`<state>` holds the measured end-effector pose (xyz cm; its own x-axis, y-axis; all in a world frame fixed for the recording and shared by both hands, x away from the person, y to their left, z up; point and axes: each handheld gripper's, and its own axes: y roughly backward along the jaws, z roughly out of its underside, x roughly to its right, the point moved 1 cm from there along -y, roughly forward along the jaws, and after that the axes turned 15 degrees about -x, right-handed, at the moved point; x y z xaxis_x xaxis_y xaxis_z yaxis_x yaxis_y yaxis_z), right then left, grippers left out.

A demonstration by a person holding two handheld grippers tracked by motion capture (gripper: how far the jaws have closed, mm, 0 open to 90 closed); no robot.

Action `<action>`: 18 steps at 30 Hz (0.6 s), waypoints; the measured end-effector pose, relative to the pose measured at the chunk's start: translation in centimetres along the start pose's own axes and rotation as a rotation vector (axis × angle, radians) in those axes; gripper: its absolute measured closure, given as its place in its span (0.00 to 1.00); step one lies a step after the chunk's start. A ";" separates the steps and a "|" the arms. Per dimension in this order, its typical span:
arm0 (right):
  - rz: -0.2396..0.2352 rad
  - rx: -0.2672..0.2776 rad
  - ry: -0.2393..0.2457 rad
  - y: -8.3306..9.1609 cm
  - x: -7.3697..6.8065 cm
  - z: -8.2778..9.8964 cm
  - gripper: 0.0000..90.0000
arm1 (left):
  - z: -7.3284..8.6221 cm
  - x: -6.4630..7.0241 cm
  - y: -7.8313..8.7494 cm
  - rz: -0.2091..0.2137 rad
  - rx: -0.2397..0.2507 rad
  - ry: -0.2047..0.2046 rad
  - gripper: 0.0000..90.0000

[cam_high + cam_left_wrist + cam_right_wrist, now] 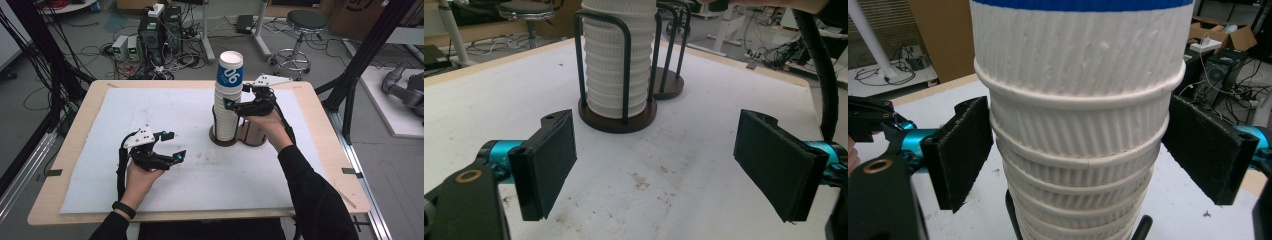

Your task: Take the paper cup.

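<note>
Your left tongs hang nearest you over the worktop, spread half open and empty, likely waiting their turn. Your right tongs straddle the stack of cups in its wire holder, pads wide apart and seemingly just clear of the ribbed sides, probably to release or re-grip. The right gripper view shows those slim gaps beside the cups; the left gripper view shows the holder's dark base.

The cup stack stands in the holder at the tabletop centre-right. The right gripper straddles the stack from the right. The left gripper sits front-left, well apart.
</note>
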<state>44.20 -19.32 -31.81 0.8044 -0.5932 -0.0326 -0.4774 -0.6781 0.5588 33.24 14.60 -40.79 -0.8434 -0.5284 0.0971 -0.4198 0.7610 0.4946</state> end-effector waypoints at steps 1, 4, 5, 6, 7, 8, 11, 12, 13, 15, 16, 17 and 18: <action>0.000 -0.002 -0.001 0.0 0.0 0.0 0.15 | 0.0 0.0 0.0 0.001 0.000 0.001 0.19; 0.008 -0.006 0.001 0.1 -0.1 0.0 0.15 | 0.0 0.0 0.0 0.000 0.002 0.002 0.19; 0.011 -0.008 0.003 0.1 -0.1 0.0 0.15 | 0.0 0.0 0.0 0.000 0.005 0.004 0.19; 0.012 -0.008 0.002 0.1 -0.2 0.0 0.15 | -0.1 0.0 0.1 -0.001 0.010 0.006 0.19; 0.013 -0.008 0.004 0.1 -0.2 0.0 0.15 | -0.1 0.0 0.1 -0.001 0.016 0.011 0.19; 0.014 -0.008 0.004 0.1 -0.2 0.0 0.16 | -0.2 0.0 0.2 0.001 0.023 0.018 0.19; 0.014 -0.007 0.004 0.1 -0.2 0.0 0.16 | -0.8 0.1 0.4 -0.008 0.038 0.028 0.19; 0.014 -0.006 0.007 0.1 -0.2 0.0 0.16 | -1.1 0.2 0.5 -0.007 0.045 0.027 0.19; 0.013 -0.007 0.007 0.1 -0.1 0.0 0.16 | -1.5 0.2 0.6 -0.005 0.051 0.025 0.19; 0.011 -0.005 0.007 0.1 -0.1 0.0 0.16 | -2.3 0.4 0.7 -0.005 0.062 0.021 0.19; 0.013 -0.002 0.008 0.1 -0.1 0.0 0.16 | -2.7 0.4 0.7 -0.002 0.069 0.020 0.19; 0.014 0.000 0.006 0.0 -0.1 0.0 0.16 | -3.1 0.4 0.8 -0.006 0.071 0.016 0.19; 0.014 0.001 0.006 0.0 -0.1 0.1 0.16 | -3.5 0.4 0.8 -0.012 0.080 0.016 0.19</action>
<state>44.06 -19.31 -31.82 0.7997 -0.6001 -0.0199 -0.4891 -0.6703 0.5581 33.73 13.69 -37.27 -0.8331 -0.5430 0.1057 -0.4557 0.7820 0.4253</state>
